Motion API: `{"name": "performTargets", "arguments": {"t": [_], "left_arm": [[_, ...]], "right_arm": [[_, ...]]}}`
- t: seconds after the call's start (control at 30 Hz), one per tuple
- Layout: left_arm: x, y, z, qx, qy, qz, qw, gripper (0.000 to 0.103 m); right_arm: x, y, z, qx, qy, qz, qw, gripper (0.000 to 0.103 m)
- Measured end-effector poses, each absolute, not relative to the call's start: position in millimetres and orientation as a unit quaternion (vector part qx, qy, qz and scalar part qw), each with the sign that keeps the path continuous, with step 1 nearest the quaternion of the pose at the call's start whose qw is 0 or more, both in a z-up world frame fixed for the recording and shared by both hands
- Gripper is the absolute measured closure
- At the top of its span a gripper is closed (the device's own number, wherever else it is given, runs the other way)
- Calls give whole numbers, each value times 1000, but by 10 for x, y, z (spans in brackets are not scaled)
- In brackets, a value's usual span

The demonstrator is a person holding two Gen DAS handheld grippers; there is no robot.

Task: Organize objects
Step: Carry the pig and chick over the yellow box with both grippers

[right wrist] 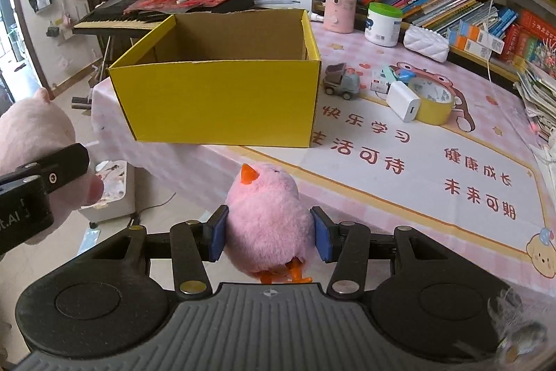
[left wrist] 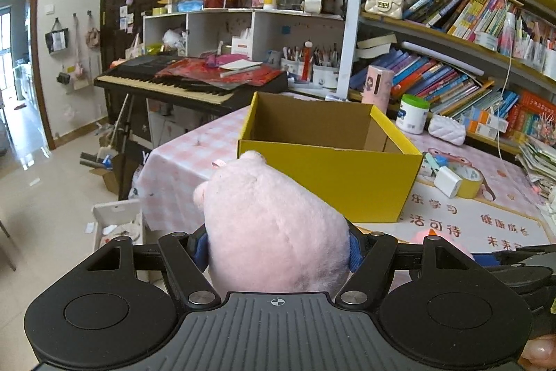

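My left gripper (left wrist: 278,249) is shut on a pale pink plush pig (left wrist: 274,221), which fills the space between its blue pads and hides them almost fully. The pig is also at the left edge of the right wrist view (right wrist: 31,134). My right gripper (right wrist: 269,233) is shut on a fluffy pink chick (right wrist: 269,214) with an orange beak and feet. Both toys hang in front of an open, empty yellow cardboard box (left wrist: 330,176) (right wrist: 222,99), which stands on the pink checked tablecloth (right wrist: 347,51).
Right of the box lie a toy truck (right wrist: 342,80), a white charger (right wrist: 403,101) and a yellow tape roll (right wrist: 432,101). A keyboard (left wrist: 180,82) stands behind the table, bookshelves (left wrist: 451,23) to the right. A white bin (left wrist: 118,225) sits on the floor.
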State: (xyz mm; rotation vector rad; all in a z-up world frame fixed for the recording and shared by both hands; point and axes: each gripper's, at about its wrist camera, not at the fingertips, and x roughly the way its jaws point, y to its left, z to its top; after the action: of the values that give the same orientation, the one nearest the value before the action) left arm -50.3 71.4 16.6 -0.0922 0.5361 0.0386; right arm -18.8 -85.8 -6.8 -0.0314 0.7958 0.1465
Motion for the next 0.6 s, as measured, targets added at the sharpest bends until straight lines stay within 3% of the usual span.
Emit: {"name": "performTargets", "arguments": {"t": [0.6], "left_arm": [[-455,725,270,-58,238,-5,970,33]], "right_arm": [[-154,-847,78,-18,373,60,926,56]]}}
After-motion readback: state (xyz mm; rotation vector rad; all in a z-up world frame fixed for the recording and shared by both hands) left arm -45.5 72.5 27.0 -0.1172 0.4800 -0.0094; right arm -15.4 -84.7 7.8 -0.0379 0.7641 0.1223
